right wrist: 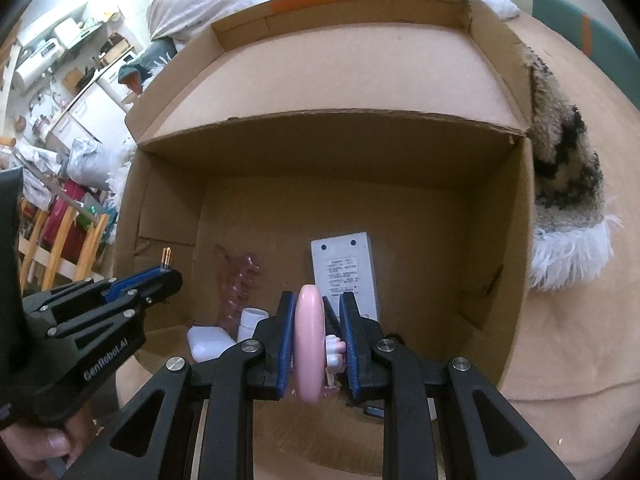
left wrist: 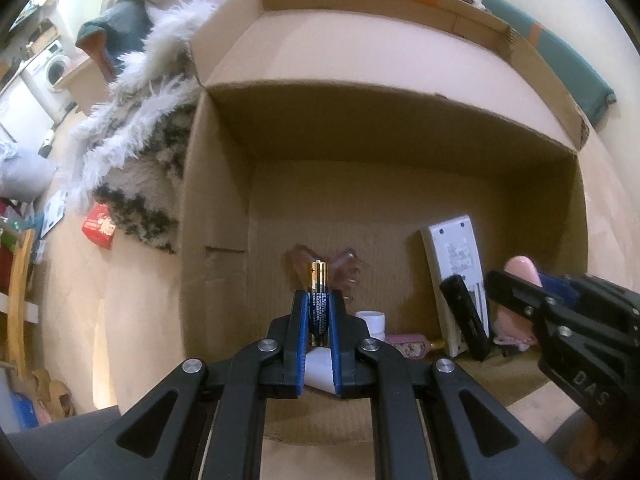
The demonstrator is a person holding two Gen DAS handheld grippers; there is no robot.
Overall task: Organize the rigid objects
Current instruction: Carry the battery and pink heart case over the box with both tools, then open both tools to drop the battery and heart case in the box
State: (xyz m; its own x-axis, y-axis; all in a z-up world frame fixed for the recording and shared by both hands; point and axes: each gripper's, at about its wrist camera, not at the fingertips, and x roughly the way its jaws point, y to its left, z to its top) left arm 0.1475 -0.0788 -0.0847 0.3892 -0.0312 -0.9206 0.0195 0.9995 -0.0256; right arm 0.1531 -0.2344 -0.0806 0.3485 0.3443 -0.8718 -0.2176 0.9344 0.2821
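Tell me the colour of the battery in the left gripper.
Gold top, dark blue body; the battery shows best in the left wrist view.

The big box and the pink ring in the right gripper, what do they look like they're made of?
Box: corrugated cardboard, matte brown, with creased flaps and raw cut edges. Pink ring: probably moulded plastic, smooth and slightly glossy, keeping its shape between the right gripper fingers; silicone can't be ruled out.
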